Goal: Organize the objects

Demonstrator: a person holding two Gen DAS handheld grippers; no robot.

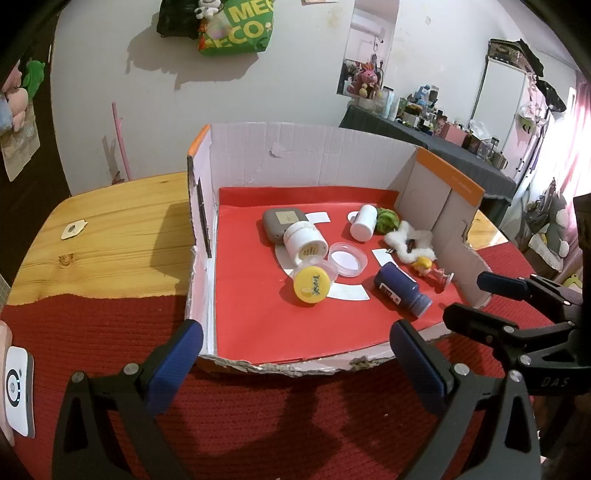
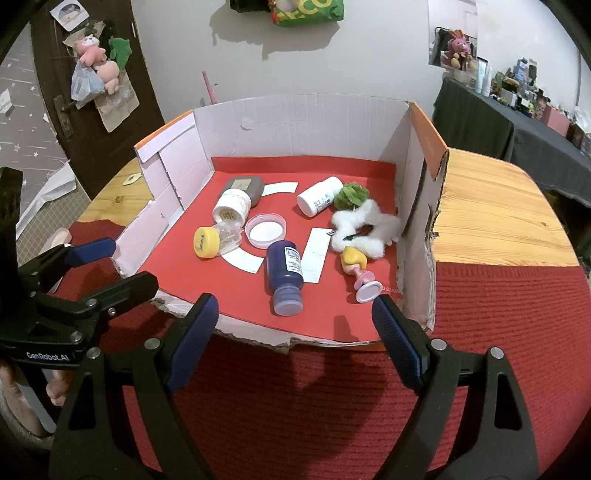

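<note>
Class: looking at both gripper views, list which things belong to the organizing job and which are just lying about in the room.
Job things: cardboard box, blue bottle, yellow-lidded jar, white tub, white bottle, grey case, clear lid, fluffy star, doll, green scrunchie.

Lying about: green bag, pink rabbit, white device.

Toppled bottles (image 2: 285, 275) in cardboard box (image 2: 295, 122)

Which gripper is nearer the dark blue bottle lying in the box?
Right. The right gripper is open just outside the box's torn front edge, directly before the dark blue bottle. The left gripper, also open, sits farther left of that edge.
</note>
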